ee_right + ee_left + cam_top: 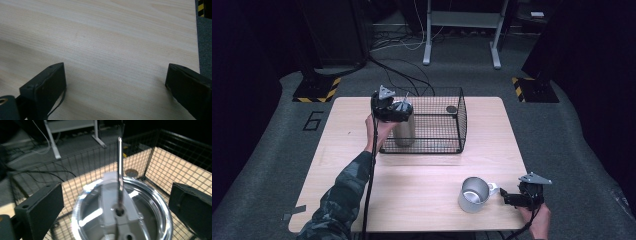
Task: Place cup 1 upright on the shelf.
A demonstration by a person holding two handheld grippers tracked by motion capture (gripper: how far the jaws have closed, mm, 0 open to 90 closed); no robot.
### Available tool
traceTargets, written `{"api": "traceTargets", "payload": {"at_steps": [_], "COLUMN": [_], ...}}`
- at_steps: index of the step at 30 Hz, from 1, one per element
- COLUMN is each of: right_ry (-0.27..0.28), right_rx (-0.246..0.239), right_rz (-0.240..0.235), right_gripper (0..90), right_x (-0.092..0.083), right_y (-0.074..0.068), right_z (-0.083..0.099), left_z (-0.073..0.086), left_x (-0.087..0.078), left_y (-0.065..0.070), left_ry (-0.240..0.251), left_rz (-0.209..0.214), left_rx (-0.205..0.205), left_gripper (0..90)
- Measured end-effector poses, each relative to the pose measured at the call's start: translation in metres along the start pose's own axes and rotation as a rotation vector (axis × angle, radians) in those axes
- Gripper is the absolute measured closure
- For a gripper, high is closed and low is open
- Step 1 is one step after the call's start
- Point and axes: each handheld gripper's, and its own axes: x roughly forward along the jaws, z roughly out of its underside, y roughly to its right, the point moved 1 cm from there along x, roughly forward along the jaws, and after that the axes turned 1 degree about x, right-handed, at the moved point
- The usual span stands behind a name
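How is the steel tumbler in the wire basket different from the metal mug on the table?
The tumbler stands upright inside the wire basket; the mug lies tipped on the bare table.
The tumbler carries a lid with a straw; the mug is open and has a side handle.
The left gripper hangs over the tumbler; the right gripper is beside the mug's handle.
Both are shiny metal.

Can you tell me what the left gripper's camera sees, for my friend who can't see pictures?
A shiny metal tumbler with a straw poking up sits between the left gripper's two open black jaws. It stands inside a black wire basket on a light wooden table.
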Motion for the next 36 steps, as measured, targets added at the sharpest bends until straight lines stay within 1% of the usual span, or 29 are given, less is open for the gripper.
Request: {"api": "traceTargets", "payload": {"at_steps": [1, 2, 3, 4, 5, 7, 8, 9, 10, 11, 12, 13, 15, 16, 17, 18, 19, 21, 23, 24, 26, 27, 28, 29, 30, 32, 34, 35, 36], "right_ry": [0.0, 0.0, 0.0, 0.001, 0.001, 0.0, 0.001, 0.0, 0.001, 0.001, 0.002, 0.001, 0.002, 0.002, 0.002, 0.002, 0.002, 0.002, 0.002, 0.002, 0.001, 0.001, 0.001, 0.001, 0.001, 0.0, 0.0, 0.0, 0.003], "right_rx": [-0.001, 0.0, 0.0, -0.001, -0.001, -0.001, 0.0, 0.0, -0.003, -0.003, -0.003, -0.001, -0.003, -0.003, -0.003, -0.003, -0.004, -0.003, -0.003, -0.003, 0.0, 0.0, -0.001, -0.001, -0.002, 0.0, 0.0, 0.0, -0.005], "right_rz": [0.0, 0.0, 0.0, 0.0, 0.0, 0.0, 0.0, 0.0, 0.0, 0.0, 0.0, 0.0, 0.0, 0.0, 0.0, 0.0, 0.0, 0.0, 0.0, 0.0, 0.0, 0.0, 0.0, 0.0, 0.0, 0.0, 0.0, 0.0, 0.0], "right_gripper": [2.8, 2.8, 2.8, 2.8, 2.8, 2.8, 2.8, 2.8, 2.9, 2.9, 2.9, 2.9, 2.9, 2.9, 2.9, 2.9, 2.9, 2.9, 2.9, 2.9, 2.9, 2.9, 2.9, 2.9, 2.9, 3.0, 2.9, 3.0, 3.0], "right_x": [0.0, 0.0, 0.0, 0.0, 0.0, 0.0, 0.0, 0.0, 0.0, 0.0, 0.0, 0.0, 0.0, 0.0, 0.0, 0.0, 0.0, 0.0, 0.0, 0.0, 0.0, 0.0, 0.0, 0.0, 0.0, 0.0, 0.0, 0.0, 0.0], "right_y": [0.0, 0.0, 0.0, 0.0, 0.0, 0.0, 0.0, 0.0, 0.0, 0.0, 0.0, 0.0, 0.0, 0.0, 0.0, 0.0, 0.0, 0.0, 0.0, 0.0, 0.0, 0.0, 0.0, 0.0, 0.0, 0.0, 0.0, 0.0, 0.0], "right_z": [0.0, 0.0, 0.0, 0.0, 0.0, 0.0, 0.0, 0.0, 0.0, 0.0, 0.0, 0.0, 0.0, 0.0, 0.0, 0.0, 0.0, 0.0, 0.0, 0.0, 0.0, 0.0, 0.0, 0.0, 0.0, 0.0, 0.0, 0.0, 0.0], "left_z": [-0.002, -0.003, -0.003, -0.005, -0.005, -0.006, -0.007, -0.008, -0.01, -0.01, -0.01, -0.01, -0.01, -0.01, -0.008, -0.006, -0.006, -0.002, 0.003, 0.006, 0.012, 0.012, 0.018, 0.018, 0.025, 0.032, 0.04, 0.045, 0.05], "left_x": [-0.005, -0.007, -0.007, -0.011, -0.011, -0.016, -0.021, -0.025, -0.033, -0.033, -0.039, -0.044, -0.055, -0.055, -0.061, -0.067, -0.067, -0.074, -0.08, -0.084, -0.089, -0.089, -0.093, -0.093, -0.098, -0.101, -0.104, -0.106, -0.107], "left_y": [0.0, 0.0, 0.0, 0.0, 0.0, 0.0, 0.0, 0.001, 0.001, 0.001, 0.002, 0.002, 0.003, 0.003, 0.005, 0.006, 0.006, 0.007, 0.009, 0.009, 0.01, 0.01, 0.011, 0.011, 0.01, 0.01, 0.009, 0.009, 0.009], "left_ry": [0.01, 0.003, 0.003, 0.006, 0.006, 0.01, 0.012, 0.021, 0.03, 0.03, 0.038, 0.038, 0.028, 0.028, 0.039, 0.036, 0.036, 0.029, 0.016, 0.015, 0.016, 0.016, 0.016, 0.016, 0.008, 0.006, -0.005, -0.009, -0.021], "left_rz": [-0.001, 0.007, 0.007, 0.018, 0.018, 0.027, 0.037, 0.041, 0.052, 0.052, 0.059, 0.064, 0.091, 0.091, 0.087, 0.088, 0.088, 0.1, 0.103, 0.1, 0.101, 0.101, 0.093, 0.093, 0.092, 0.085, 0.088, 0.079, 0.082], "left_rx": [0.008, 0.006, 0.006, 0.009, 0.009, 0.009, 0.018, 0.016, 0.022, 0.022, 0.027, 0.033, 0.034, 0.034, 0.046, 0.064, 0.064, 0.066, 0.082, 0.093, 0.091, 0.091, 0.098, 0.098, 0.102, 0.1, 0.097, 0.099, 0.098], "left_gripper": [0.1, 0.1, 0.1, 0.1, 0.1, 0.1, 0.1, 0.1, 0.1, 0.1, 0.1, 0.1, 0.1, 0.1, 0.1, 0.1, 0.1, 0.1, 0.1, 0.1, 0.1, 0.1, 0.1, 0.1, 0.1, 0.1, 0.1, 0.1, 0.1]}}
